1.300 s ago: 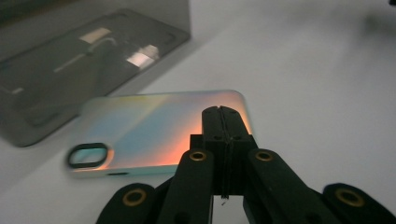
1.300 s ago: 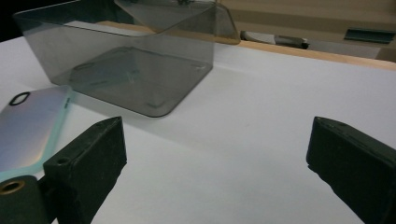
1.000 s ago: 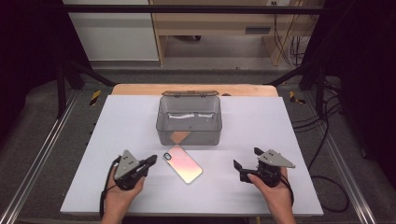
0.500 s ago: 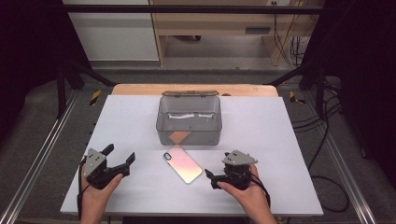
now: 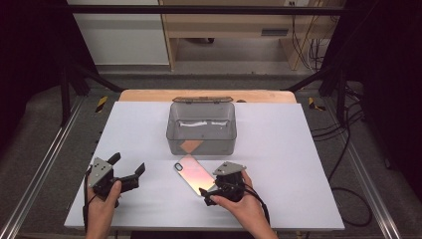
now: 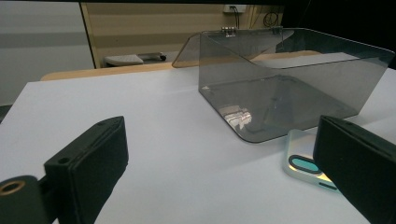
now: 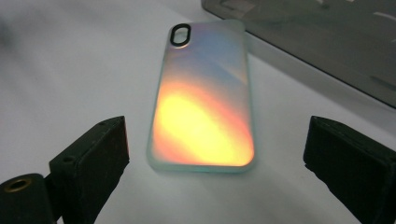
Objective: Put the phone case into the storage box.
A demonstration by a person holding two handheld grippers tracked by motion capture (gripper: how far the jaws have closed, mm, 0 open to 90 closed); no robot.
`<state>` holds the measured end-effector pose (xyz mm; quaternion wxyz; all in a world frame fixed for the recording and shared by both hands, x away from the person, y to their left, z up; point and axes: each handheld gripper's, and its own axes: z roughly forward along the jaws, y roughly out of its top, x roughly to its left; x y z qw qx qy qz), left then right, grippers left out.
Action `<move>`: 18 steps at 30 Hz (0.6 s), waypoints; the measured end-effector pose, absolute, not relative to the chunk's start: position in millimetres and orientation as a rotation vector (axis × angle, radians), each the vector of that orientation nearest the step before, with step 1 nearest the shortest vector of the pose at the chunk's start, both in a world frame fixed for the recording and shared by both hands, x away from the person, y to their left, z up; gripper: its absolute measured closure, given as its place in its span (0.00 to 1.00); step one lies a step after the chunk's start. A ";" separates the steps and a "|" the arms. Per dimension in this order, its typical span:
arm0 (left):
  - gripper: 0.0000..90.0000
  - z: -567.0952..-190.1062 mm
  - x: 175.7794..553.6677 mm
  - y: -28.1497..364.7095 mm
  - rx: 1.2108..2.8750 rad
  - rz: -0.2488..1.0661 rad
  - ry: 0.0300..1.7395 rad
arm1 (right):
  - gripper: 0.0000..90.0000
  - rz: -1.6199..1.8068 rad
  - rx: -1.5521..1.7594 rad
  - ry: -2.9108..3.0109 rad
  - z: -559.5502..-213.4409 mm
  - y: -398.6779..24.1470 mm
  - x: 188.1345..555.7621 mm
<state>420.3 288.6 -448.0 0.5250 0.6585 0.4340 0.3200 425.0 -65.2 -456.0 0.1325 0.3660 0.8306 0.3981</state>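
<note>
In the left gripper view the phone case (image 6: 302, 161) is cut off: one corner with its camera cutout pokes out past the right-hand jaw, and the rest is hidden behind that jaw. In the right gripper view the far part of the clear box (image 7: 322, 42) is out of frame and blurred, so its contents cannot be made out there; in the high view an orange patch shows on the box's front wall, but whether it is an object or a reflection of the case I cannot tell. The right gripper (image 5: 211, 191) sits at the near end of the case, its jaws spread wider than the case and not pressing on it; they have just been opening, and from its own camera the case's bottom edge lies just ahead of the jaws, centred in the gap between them rather than inside it. The left gripper (image 5: 130, 172) is well apart from the case, off to its left, jaws released and wide with bare table (image 5: 298, 149) between them; they too have just been opening. The case lies flat on the white table, just in front of the box (image 5: 201, 128), back side up and shimmering orange and pink. Its long axis runs diagonally in the high view, camera cutout end toward the box and to the left, bottom end toward the person and the right gripper.
</note>
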 end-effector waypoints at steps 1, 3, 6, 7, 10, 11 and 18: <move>0.04 -447.8 420.0 289.9 1.567 0.763 1.043 | 0.08 1.149 1.044 2.431 -459.4 -58.4 425.1; 0.04 -447.7 420.1 290.6 1.561 0.761 1.045 | 0.07 1.139 1.033 2.444 -462.1 -52.2 425.1; 0.04 -448.3 421.5 291.4 1.559 0.751 1.042 | 0.07 1.135 1.016 2.456 -464.7 -47.2 425.8; 0.04 -448.8 422.4 291.4 1.562 0.748 1.042 | 0.07 1.141 1.013 2.462 -467.7 -43.2 427.5; 0.04 -449.3 423.0 291.7 1.561 0.742 1.047 | 0.07 1.148 1.018 2.467 -470.5 -39.6 428.6; 0.04 -448.9 422.3 291.8 1.559 0.743 1.044 | 0.07 1.142 1.017 2.466 -471.4 -38.2 428.5; 0.04 -448.4 422.1 291.9 1.560 0.741 1.035 | 0.08 1.100 0.994 2.454 -479.5 -31.5 428.8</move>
